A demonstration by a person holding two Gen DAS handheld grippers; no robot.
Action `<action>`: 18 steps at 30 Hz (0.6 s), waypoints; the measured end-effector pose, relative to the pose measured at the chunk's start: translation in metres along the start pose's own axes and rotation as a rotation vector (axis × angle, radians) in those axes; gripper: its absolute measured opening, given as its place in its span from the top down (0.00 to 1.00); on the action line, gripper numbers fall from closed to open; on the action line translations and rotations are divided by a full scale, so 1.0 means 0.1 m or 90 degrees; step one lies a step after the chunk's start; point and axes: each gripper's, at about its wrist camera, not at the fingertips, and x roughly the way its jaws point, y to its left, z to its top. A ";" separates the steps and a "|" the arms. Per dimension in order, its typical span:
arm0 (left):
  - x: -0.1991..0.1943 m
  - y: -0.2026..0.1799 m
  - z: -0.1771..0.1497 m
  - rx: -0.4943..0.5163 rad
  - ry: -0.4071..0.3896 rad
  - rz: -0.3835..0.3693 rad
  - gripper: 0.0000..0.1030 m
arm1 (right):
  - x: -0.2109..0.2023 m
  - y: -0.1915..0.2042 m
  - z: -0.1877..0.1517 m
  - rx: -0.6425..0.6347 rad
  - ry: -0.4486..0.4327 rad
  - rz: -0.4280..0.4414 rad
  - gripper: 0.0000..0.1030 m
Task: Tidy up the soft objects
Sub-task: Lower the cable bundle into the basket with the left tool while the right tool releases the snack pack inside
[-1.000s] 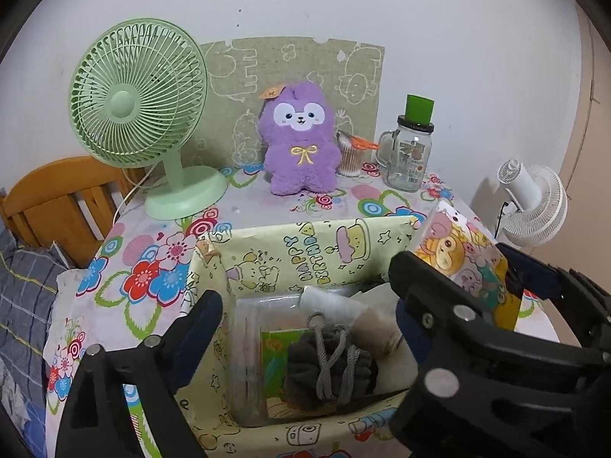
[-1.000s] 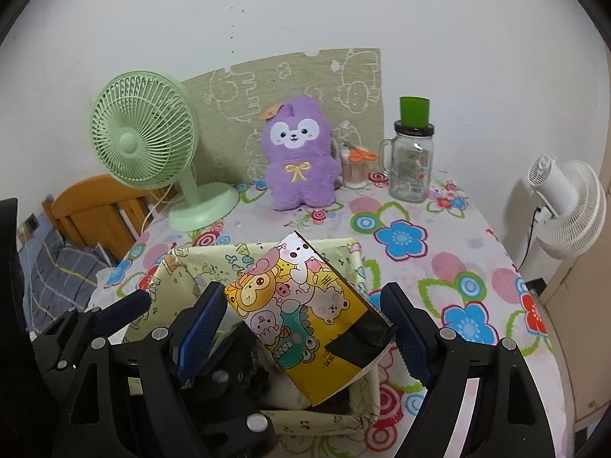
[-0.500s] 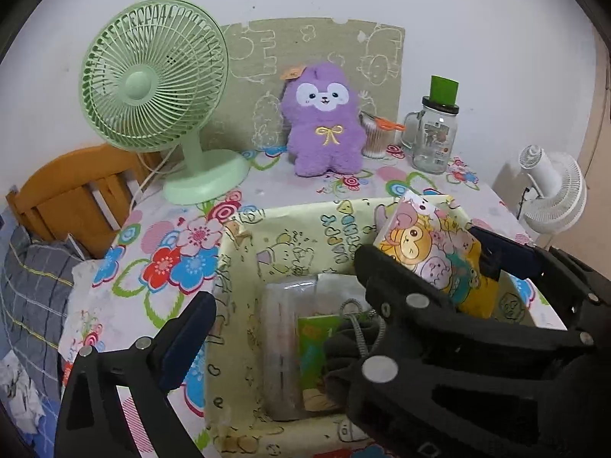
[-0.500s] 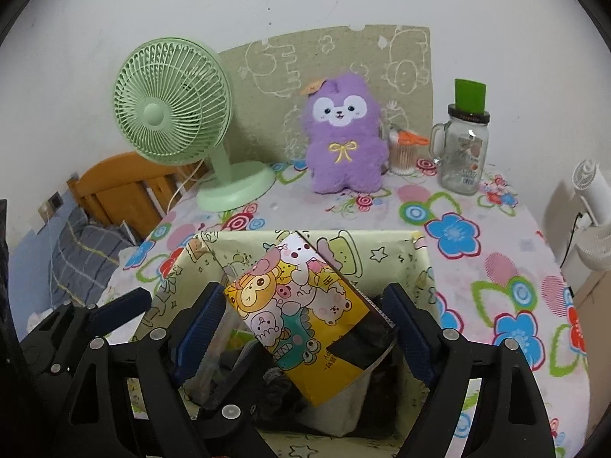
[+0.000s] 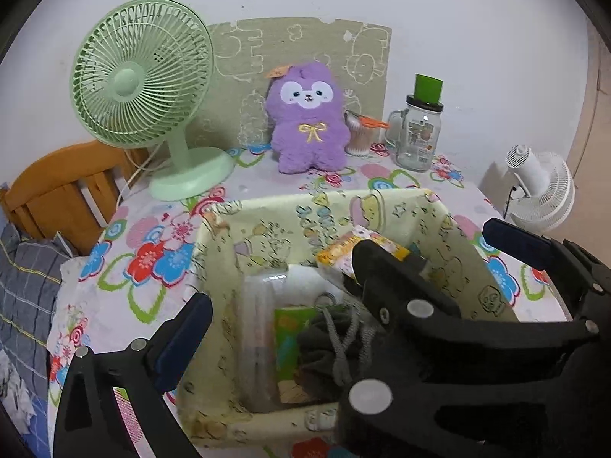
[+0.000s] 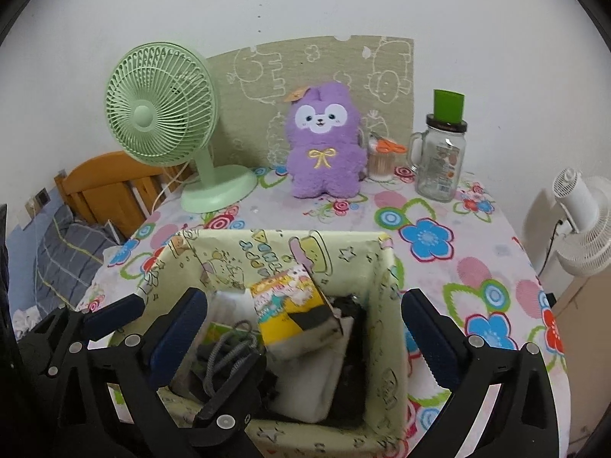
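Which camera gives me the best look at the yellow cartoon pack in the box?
Right wrist view: the yellow pack lies tilted in the fabric box, its printed face in plain sight. In the left wrist view, the right gripper hides most of it, leaving one corner.

A yellow cartoon-printed pouch (image 6: 292,307) is lying tilted inside the pale yellow fabric bin (image 6: 385,328) at lower centre. A grey drawstring bag (image 6: 229,347) is sitting just left of it.
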 end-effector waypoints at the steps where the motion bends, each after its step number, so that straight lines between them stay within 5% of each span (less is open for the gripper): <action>1: -0.01 -0.02 -0.02 0.000 0.000 -0.001 0.01 | -0.01 -0.01 -0.01 0.003 0.001 0.000 0.00; 18: -0.46 -0.16 -0.20 -0.002 -0.035 -0.014 0.01 | -0.53 0.00 -0.20 0.001 -0.015 -0.024 0.00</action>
